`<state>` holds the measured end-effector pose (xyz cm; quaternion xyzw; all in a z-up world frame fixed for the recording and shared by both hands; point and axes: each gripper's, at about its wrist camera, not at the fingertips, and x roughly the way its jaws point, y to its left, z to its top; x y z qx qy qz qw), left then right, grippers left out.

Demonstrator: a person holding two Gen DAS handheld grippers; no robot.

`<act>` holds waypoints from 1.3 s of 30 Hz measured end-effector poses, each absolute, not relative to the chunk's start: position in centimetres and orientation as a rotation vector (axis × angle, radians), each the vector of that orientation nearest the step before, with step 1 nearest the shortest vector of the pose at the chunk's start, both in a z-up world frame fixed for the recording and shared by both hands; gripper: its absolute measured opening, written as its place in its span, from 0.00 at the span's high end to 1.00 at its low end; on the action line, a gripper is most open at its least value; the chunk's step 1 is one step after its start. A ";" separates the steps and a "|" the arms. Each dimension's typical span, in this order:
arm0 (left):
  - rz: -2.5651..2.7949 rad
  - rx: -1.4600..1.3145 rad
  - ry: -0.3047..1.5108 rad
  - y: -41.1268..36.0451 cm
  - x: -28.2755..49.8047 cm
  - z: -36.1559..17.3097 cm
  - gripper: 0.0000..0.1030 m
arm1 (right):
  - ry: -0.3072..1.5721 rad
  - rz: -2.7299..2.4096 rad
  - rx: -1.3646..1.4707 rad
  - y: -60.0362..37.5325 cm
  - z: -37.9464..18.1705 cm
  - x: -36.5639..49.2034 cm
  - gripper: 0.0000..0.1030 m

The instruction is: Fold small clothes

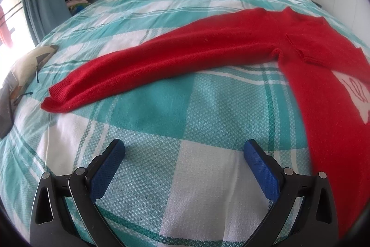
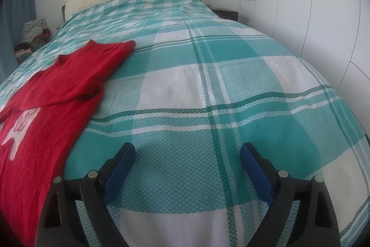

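I am holding my left gripper [image 1: 184, 149] and right gripper [image 2: 187, 153] tilted down over the checked bedspread [image 2: 208, 75], jaws of both spread wide, gripping nothing. The red sweater [image 1: 231, 45] is lying flat between them, one sleeve [image 1: 138, 68] stretched out.

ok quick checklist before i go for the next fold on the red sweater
1. Left gripper open with nothing between its pads: ok.
2. Right gripper open with nothing between its pads: ok.
3. Red sweater lying on the bed cover: ok.
4. Left-side sleeve folded in: not ok, it stretches straight out.
5. Right-side sleeve folded over the body: ok.
6. Hem lying flat: cannot tell, out of view.
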<state>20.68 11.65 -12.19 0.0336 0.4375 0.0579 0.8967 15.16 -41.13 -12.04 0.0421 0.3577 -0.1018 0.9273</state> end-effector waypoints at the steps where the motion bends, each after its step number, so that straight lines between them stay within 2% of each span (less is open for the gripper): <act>1: 0.120 0.070 0.910 11.6 20.7 -12.2 0.00 | 0.734 -0.208 0.086 -41.1 -12.1 15.2 0.11; 32: 0.079 -0.113 1.053 13.4 21.4 -12.5 0.00 | 0.737 -0.197 0.099 -40.9 -12.3 15.1 0.08; 39: 0.087 -0.061 1.051 12.8 21.3 -12.5 0.00 | 0.737 -0.196 0.100 -40.9 -12.3 15.2 0.08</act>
